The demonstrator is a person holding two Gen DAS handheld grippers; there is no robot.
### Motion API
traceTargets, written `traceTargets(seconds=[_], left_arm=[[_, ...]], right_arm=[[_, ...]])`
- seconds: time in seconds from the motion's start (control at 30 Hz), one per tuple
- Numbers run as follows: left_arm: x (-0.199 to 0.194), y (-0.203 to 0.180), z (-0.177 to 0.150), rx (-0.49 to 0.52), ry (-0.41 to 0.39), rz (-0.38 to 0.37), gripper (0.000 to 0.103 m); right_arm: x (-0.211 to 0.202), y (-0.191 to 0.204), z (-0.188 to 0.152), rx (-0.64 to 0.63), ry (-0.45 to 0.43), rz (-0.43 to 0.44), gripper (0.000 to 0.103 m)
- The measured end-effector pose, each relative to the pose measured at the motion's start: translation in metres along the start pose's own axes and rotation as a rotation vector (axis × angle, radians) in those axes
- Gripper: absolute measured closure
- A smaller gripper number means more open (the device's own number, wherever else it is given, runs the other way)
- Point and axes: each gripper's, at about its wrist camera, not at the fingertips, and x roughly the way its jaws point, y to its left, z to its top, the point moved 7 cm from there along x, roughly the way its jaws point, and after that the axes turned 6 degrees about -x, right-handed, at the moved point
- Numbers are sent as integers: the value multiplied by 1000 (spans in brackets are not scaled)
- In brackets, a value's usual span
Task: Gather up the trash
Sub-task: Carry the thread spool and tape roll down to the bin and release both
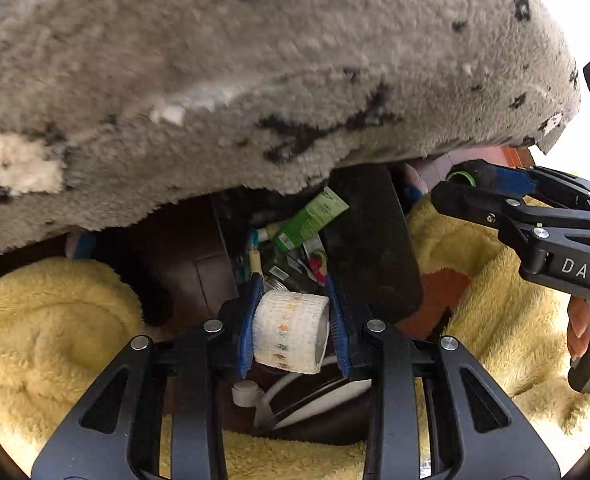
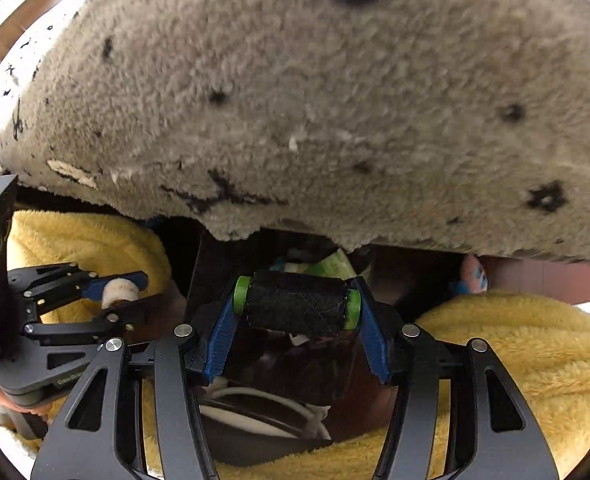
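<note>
Gripping: left tongs (image 1: pixel 295 332) clamp tape roll (image 1: pixel 291 330) | right tongs (image 2: pixel 297 312) clamp black spool (image 2: pixel 295 304)

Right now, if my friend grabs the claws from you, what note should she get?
Left claw: shut on the white patterned roll.
Right claw: shut on the black thread spool with green ends.
Both hang over the dark bin, which already holds a green tube and other scraps, beside the grey rug.
Done: both bits picked up.
Left: drop them in the bin, then look for more.
</note>
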Motion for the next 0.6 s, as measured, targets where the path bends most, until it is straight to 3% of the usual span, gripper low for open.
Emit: traceTargets(seconds=[0.2, 0.6], left_arm=[[9, -4, -1, 4, 29, -10, 71], [-15, -6, 7, 11, -30, 27, 39]], right_arm=[[9, -2, 2, 10, 22, 1, 46], [-21, -10, 12, 42, -44, -41, 29]])
